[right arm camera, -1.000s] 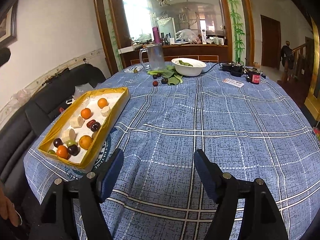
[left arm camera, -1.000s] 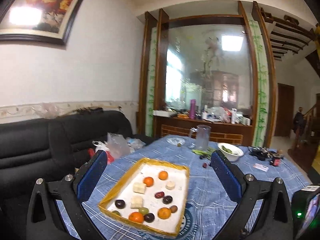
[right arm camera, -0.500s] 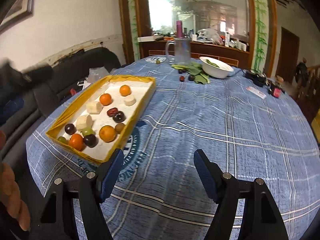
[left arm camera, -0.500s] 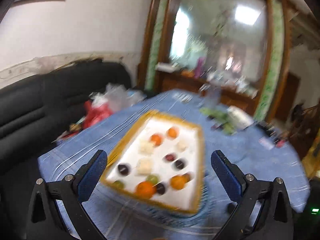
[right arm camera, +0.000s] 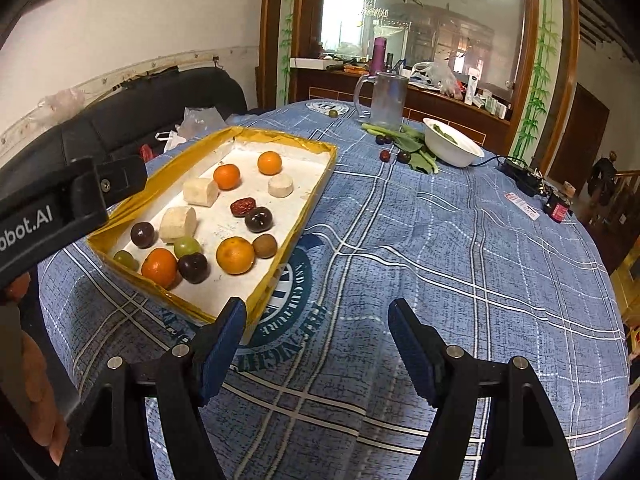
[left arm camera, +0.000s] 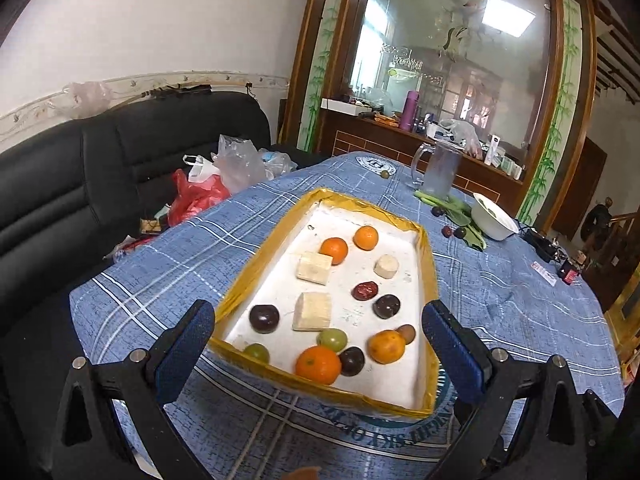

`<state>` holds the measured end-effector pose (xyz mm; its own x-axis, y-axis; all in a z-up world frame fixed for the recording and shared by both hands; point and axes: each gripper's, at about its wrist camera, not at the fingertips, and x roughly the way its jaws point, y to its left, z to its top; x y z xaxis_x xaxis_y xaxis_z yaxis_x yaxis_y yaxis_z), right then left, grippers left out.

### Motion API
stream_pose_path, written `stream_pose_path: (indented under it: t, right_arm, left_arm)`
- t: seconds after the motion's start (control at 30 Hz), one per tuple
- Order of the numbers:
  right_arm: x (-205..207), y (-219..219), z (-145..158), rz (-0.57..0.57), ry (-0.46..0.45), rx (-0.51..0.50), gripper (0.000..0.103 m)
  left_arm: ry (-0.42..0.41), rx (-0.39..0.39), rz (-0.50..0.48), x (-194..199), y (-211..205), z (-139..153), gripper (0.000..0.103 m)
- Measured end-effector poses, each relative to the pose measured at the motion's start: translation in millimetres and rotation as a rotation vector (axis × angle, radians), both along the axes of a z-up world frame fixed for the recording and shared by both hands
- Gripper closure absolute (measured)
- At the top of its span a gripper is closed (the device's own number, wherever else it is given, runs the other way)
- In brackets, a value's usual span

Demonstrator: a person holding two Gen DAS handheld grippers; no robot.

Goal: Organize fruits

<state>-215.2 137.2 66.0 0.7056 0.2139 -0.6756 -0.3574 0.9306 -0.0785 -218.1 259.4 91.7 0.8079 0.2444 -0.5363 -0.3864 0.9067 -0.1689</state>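
Observation:
A shallow yellow-rimmed tray (left arm camera: 256, 264) (right arm camera: 308, 204) lies on the blue checked tablecloth. It holds oranges (left arm camera: 318, 364) (right arm camera: 235, 255), dark plums (left arm camera: 264, 318) (right arm camera: 259, 219), green grapes (left arm camera: 332, 339) (right arm camera: 186, 246), pale banana chunks (left arm camera: 312, 311) (right arm camera: 178, 222), a red date (left arm camera: 365, 289) and a brown kiwi (right arm camera: 265, 245). My left gripper (left arm camera: 318, 344) is open and empty, hovering above the tray's near end. My right gripper (right arm camera: 316, 332) is open and empty over the cloth, just right of the tray's near corner. The left gripper's body (right arm camera: 60, 208) shows at the left.
At the table's far side stand a glass pitcher (left arm camera: 438, 170) (right arm camera: 384, 100), a white bowl (left arm camera: 492, 222) (right arm camera: 452, 146), green leaves and loose plums (right arm camera: 394, 156). Small gadgets (right arm camera: 556, 206) lie at the right edge. A black sofa (left arm camera: 80, 168) with plastic bags stands left.
Both grippers have moved closer to the tray and tilted down. The left one now hovers over the tray's near end. Both stay open.

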Motion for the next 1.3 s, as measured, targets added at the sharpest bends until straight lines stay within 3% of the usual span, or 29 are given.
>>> stream_pose_path:
  t: [0.17, 0.33, 0.43, 0.63, 1.3]
  right_arm:
    - [-3, 7, 0, 0.011, -0.009, -0.016, 0.025]
    - [-8, 7, 2, 0.019, -0.026, -0.009, 0.025]
    - [-9, 5, 3, 0.020, -0.031, -0.007, 0.025]
    - [-10, 4, 5, 0.026, -0.039, -0.014, 0.025]
    - [9, 25, 6, 0.052, -0.016, -0.034, 0.023]
  left_arm:
    - [0.007, 0.065, 0.047, -2, 0, 0, 0.000]
    - [-0.041, 0.117, 0.095, -9, 0, 9, 0.000]
    - [-0.024, 0.152, 0.080, -9, -6, 13, 0.000]
    - [0.005, 0.113, 0.034, -7, -11, 10, 0.000]
    - [0.145, 0.026, 0.065, 7, 1, -9, 0.000]
